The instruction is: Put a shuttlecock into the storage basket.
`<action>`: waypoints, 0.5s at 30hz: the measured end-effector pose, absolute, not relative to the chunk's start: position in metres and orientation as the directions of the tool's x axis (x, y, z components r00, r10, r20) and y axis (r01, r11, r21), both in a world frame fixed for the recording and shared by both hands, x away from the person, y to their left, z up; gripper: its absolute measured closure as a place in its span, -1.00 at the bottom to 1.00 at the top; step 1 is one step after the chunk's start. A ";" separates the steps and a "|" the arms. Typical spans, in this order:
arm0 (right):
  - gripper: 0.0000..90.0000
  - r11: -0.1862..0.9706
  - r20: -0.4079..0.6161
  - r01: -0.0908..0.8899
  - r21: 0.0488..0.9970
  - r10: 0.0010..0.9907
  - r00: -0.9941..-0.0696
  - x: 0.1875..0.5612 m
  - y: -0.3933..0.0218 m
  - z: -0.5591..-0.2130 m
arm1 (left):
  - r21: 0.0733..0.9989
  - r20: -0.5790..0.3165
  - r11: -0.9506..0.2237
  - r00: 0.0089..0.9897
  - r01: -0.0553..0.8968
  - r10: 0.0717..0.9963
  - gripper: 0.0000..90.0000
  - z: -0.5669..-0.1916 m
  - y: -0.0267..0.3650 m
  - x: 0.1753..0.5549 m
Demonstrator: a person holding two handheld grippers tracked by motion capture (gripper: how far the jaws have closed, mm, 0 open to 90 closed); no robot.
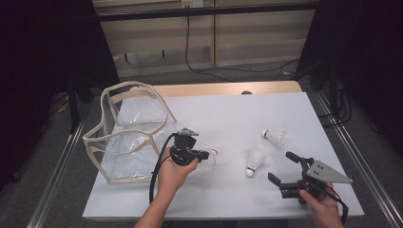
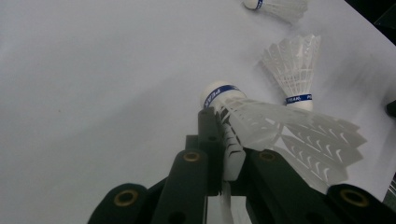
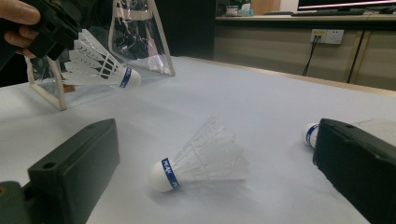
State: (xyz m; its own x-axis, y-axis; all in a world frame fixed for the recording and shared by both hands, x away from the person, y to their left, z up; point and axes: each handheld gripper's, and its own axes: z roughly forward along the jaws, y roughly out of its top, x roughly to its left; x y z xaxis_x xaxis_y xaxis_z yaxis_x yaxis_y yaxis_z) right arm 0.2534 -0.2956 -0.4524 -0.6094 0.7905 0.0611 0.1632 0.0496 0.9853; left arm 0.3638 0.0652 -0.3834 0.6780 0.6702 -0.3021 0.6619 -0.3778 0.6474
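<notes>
My left gripper (image 1: pixel 203 155) is shut on the feather skirt of a white shuttlecock (image 1: pixel 212 159) just above the middle of the table. In the left gripper view the jaws pinch the feathers (image 2: pixel 243 126), and the blue-banded cork points away. Two more shuttlecocks lie on the white table top (image 1: pixel 237 114): one (image 1: pixel 254 162) with its cork towards me, one (image 1: pixel 274 137) farther right. My right gripper (image 1: pixel 280 166) stands open at the front right. In the right gripper view, the near shuttlecock (image 3: pixel 201 161) lies beyond and between its wide-apart jaws, untouched.
A clear plastic bag with beige trim (image 1: pixel 128 135) stands open on the table's left side, just behind the left hand. The table's front edge (image 1: pixel 214 217) is close to both hands. Dark curtains and metal rails flank the table.
</notes>
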 end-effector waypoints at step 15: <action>-0.99 0.047 0.065 0.165 0.985 0.791 -0.608 0.253 -0.295 -0.452 | 0.650 -0.297 -0.392 0.692 0.651 0.658 0.96 -0.365 0.062 0.367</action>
